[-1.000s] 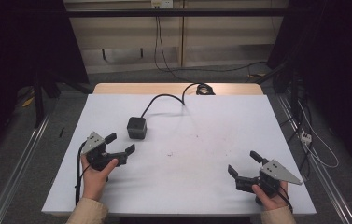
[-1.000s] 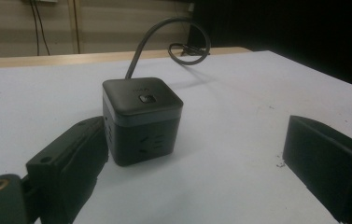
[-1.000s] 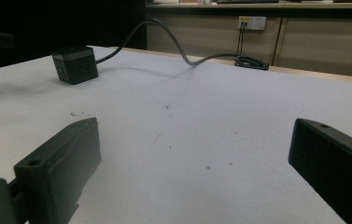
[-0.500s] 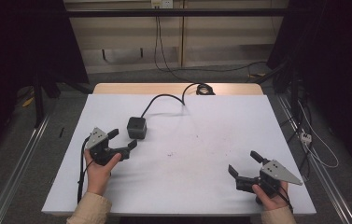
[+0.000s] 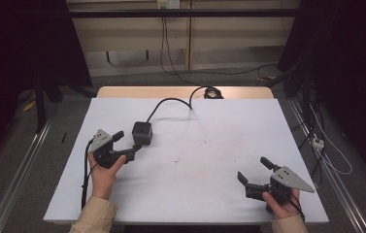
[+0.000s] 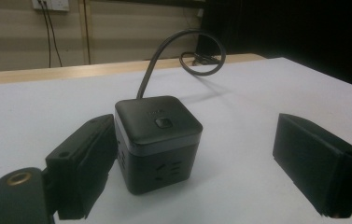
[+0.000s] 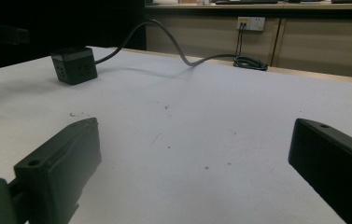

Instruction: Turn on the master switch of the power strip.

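Note:
A black cube-shaped power socket stands on the white table top, left of centre. Its black cable runs back to a coil at the far edge. My left gripper is open just in front of the cube, jaw tips level with its near side. In the left gripper view the cube sits between the jaws; the left one is almost touching it and the right one is well apart. My right gripper is open and empty near the front right corner, and its view shows the cube far off.
A strip of bare wood runs along the table's far edge. Wall sockets with hanging leads are on the back wall. Metal rails flank the table on the floor. Loose cables lie to the right.
My left gripper has moved forward and right across the table until its jaws reach the cube. The right gripper has stayed in place.

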Motion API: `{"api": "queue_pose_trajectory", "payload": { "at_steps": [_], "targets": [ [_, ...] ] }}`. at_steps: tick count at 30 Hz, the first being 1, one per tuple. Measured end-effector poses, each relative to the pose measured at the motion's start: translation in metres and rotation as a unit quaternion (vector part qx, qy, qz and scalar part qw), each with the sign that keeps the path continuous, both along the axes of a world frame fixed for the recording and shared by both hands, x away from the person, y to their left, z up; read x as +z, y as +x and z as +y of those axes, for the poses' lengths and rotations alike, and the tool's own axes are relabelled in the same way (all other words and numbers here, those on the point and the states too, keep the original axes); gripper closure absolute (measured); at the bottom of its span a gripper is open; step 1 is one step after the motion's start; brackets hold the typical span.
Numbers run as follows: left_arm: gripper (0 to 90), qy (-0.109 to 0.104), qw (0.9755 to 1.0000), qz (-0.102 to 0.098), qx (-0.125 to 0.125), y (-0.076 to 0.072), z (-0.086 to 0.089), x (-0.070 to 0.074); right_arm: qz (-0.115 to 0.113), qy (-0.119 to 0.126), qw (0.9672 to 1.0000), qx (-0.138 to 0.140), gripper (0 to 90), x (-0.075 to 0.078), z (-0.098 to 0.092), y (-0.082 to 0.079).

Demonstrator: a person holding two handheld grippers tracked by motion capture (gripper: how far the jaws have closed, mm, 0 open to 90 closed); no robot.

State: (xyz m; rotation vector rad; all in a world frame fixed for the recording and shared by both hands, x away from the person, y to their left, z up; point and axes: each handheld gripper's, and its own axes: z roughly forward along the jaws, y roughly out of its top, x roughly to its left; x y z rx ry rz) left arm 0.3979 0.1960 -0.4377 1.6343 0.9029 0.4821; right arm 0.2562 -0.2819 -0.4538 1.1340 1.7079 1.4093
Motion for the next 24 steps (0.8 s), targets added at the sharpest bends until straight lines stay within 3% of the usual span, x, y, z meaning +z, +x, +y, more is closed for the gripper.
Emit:
{"api": "queue_pose_trajectory", "payload": {
  "at_steps": [13,24],
  "targets": [
    [20.0,0.004,1.0000,0.001,0.000,0.0049,-0.0026,0.0020,-0.001,0.000,1.0000,0.000,1.6,0.0004,-0.0001,-0.0003],
    [35.5,0.012,0.9999,0.001,-0.005,0.0093,-0.0065,0.0042,-0.001,0.000,1.0000,-0.002,1.6,0.0004,-0.0004,-0.0004]
  ]
}}
